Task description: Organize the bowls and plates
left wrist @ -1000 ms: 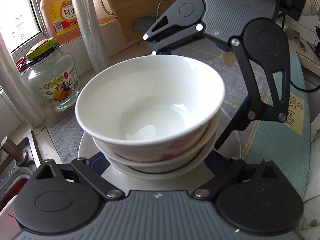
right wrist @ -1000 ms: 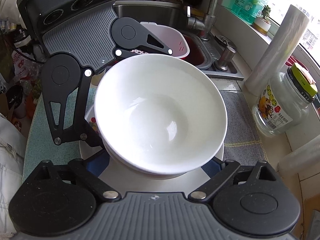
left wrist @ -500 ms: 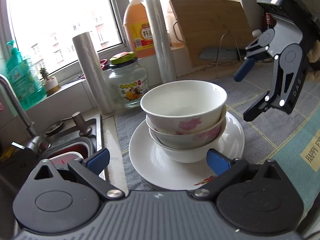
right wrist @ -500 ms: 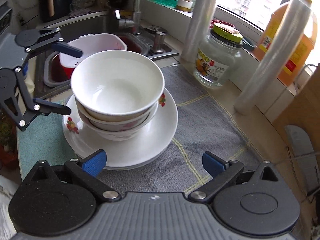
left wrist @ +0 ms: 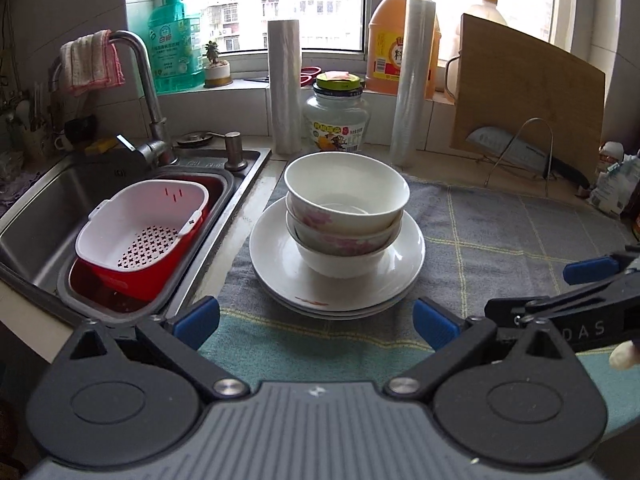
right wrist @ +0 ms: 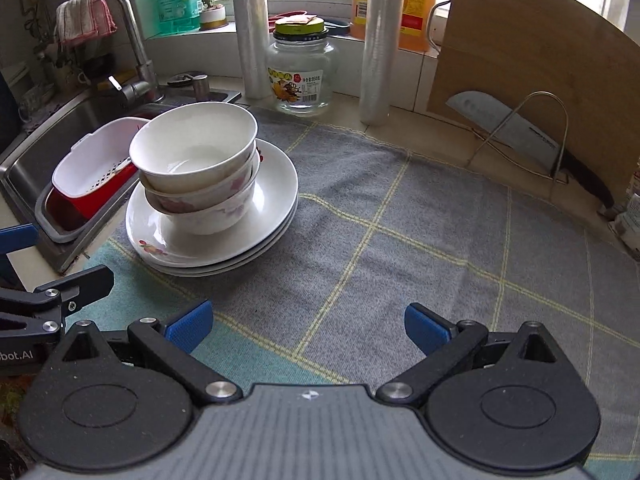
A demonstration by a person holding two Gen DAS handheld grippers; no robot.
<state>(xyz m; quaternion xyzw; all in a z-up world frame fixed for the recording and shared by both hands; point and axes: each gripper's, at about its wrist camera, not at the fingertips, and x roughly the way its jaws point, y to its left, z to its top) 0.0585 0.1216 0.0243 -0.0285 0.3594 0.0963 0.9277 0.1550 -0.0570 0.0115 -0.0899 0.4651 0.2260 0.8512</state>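
Three white bowls [left wrist: 346,208] with pink flowers sit nested on a stack of white plates [left wrist: 280,264] on the grey checked cloth [left wrist: 500,232]. In the right wrist view the same bowls [right wrist: 196,160] and plates [right wrist: 276,196] lie at the left. My left gripper [left wrist: 316,322] hovers open just in front of the plates, nothing between its blue pads. My right gripper [right wrist: 306,326] is open over bare cloth, to the right of the stack. Each gripper shows at the edge of the other's view.
A steel sink [left wrist: 48,200] with a white colander in a red basin [left wrist: 136,232] lies left of the stack. Behind stand a glass jar [left wrist: 336,120], two film rolls [left wrist: 412,80], an oil jug, a cutting board [left wrist: 528,96] and a knife on a wire rack [right wrist: 532,136].
Both grippers have drawn back from the bowl stack, rolled level and opened wider. The stack, close and between the fingers before, now stands apart in front.
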